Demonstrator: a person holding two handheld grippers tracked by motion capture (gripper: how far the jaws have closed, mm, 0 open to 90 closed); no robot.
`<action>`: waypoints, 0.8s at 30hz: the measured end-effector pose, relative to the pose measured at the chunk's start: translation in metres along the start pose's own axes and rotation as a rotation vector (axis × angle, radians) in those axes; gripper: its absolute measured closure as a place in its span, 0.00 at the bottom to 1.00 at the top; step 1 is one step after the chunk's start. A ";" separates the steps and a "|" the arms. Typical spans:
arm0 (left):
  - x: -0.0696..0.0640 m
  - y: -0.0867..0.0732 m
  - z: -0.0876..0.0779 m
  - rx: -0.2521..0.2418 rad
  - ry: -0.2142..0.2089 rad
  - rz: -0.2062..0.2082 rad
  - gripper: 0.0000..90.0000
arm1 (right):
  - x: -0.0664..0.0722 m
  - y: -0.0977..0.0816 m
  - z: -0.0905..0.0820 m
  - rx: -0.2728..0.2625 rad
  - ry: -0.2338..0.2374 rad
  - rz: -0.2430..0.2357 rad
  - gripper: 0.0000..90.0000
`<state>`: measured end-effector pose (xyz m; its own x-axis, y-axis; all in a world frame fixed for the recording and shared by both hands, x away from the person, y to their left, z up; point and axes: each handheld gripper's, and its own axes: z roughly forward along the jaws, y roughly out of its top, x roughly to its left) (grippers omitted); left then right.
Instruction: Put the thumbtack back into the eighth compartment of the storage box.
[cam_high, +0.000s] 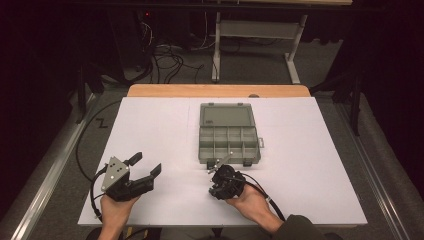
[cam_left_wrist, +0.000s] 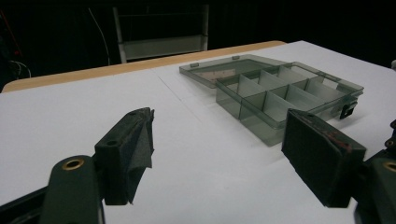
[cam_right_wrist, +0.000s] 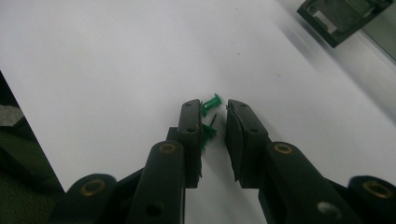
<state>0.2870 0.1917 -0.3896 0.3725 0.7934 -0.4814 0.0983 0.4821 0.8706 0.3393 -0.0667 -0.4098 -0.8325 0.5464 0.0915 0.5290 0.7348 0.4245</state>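
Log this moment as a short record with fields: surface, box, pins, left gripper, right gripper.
surface: white table, wooden edge at the far side
box: grey compartment box, lid open and lying flat behind it; compartments look empty
pins: two green pushpins on the table between the right gripper's jaws
left gripper: jaws wide apart, nothing between them, aimed toward the box
right gripper: jaws narrowed around the pins; a gap remains, pads not seen pressing on them
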 end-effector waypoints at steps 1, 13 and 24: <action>0.000 0.000 0.000 0.002 0.000 -0.003 0.28 | -0.001 -0.001 0.000 0.000 0.005 0.001 0.88; 0.000 0.000 0.001 -0.003 0.005 0.007 0.28 | -0.007 -0.008 -0.003 -0.014 -0.014 0.004 0.93; 0.001 0.001 0.001 -0.009 0.000 0.000 0.29 | -0.006 -0.005 -0.004 0.019 -0.044 -0.044 0.94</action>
<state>0.2881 0.1930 -0.3888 0.3725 0.7934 -0.4813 0.0900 0.4854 0.8697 0.3413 -0.0752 -0.4086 -0.8474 0.5300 0.0334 0.4952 0.7659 0.4100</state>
